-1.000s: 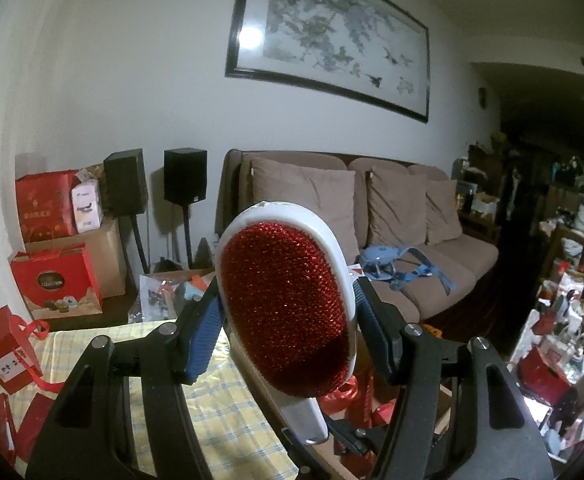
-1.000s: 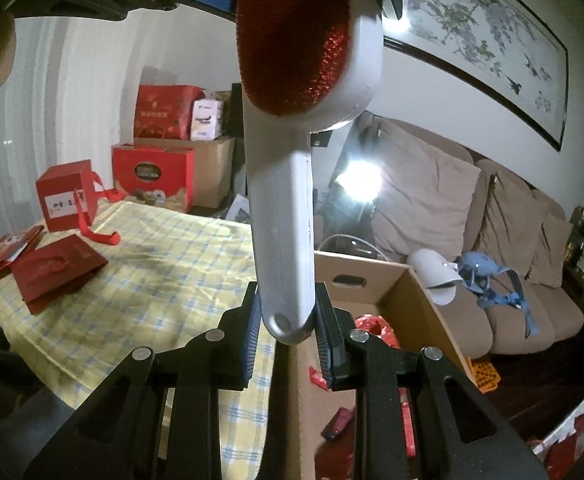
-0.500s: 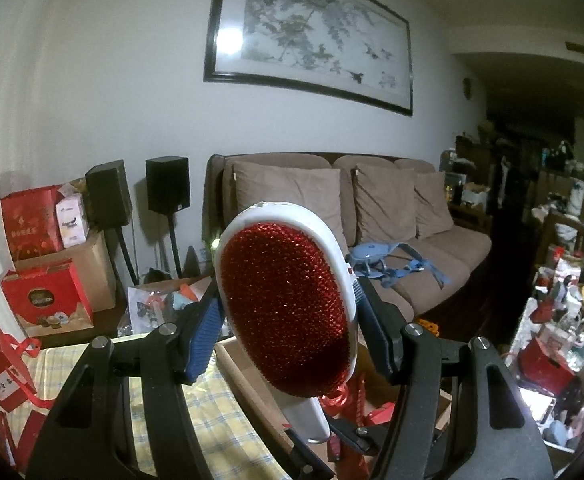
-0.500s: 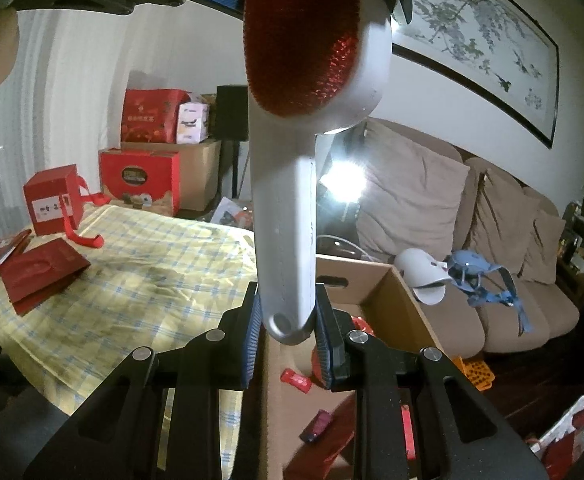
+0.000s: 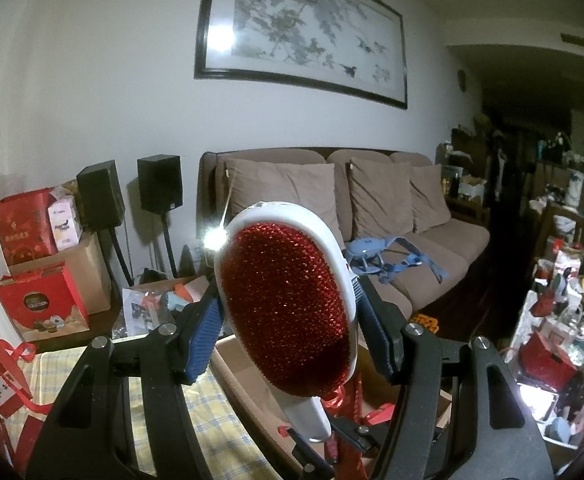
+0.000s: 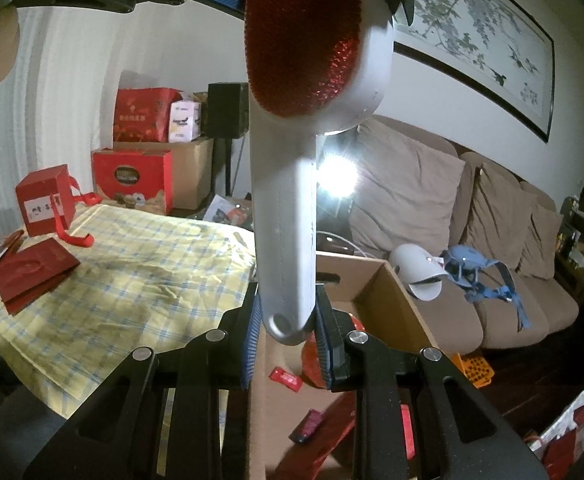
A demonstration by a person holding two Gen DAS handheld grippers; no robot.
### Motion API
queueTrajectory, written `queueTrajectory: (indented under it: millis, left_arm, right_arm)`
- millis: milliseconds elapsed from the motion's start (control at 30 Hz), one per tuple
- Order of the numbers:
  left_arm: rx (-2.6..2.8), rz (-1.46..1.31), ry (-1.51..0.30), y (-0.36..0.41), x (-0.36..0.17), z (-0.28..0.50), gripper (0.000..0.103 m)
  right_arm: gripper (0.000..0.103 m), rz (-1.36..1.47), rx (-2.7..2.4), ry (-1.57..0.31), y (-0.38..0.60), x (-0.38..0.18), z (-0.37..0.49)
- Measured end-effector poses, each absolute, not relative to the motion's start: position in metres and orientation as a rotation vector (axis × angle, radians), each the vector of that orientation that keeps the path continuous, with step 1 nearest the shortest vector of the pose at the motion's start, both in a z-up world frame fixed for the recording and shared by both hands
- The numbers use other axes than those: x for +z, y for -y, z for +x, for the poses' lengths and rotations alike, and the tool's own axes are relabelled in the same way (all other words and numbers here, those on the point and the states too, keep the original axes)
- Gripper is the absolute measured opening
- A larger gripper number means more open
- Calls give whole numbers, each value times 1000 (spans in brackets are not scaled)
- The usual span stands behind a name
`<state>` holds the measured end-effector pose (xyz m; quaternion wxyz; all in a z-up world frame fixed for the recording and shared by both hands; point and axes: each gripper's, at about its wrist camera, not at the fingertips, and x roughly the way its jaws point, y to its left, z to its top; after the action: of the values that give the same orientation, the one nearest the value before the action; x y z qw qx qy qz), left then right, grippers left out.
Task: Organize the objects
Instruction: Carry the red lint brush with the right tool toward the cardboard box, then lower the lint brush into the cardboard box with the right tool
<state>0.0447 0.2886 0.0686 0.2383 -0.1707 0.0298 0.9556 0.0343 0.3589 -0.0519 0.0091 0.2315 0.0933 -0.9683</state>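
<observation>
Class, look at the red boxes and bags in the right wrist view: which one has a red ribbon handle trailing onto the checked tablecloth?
The small red box standing at the cloth's far left corner; the flat red bags beside it show no ribbon.

Both grippers: matte black forked arms, silver round screws (image 6: 216,335), ribbed blue pads (image 5: 204,340) inside fingertips.

White lint brush (image 5: 288,312) with red bristly oval pad, held upright in the air. Head up, handle end down, above an open cardboard box (image 6: 396,296).
</observation>
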Motion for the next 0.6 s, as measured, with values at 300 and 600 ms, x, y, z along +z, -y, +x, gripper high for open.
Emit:
queueTrajectory:
  millis: [300, 600]
  left_arm:
    - [2608, -470, -78, -307, 65, 39, 60]
    - [2593, -477, -91, -322, 61, 37, 60]
  right_arm:
    - [24, 724, -3036, -274, -378, -55, 31]
    - [24, 730, -3053, -248, -390, -58, 28]
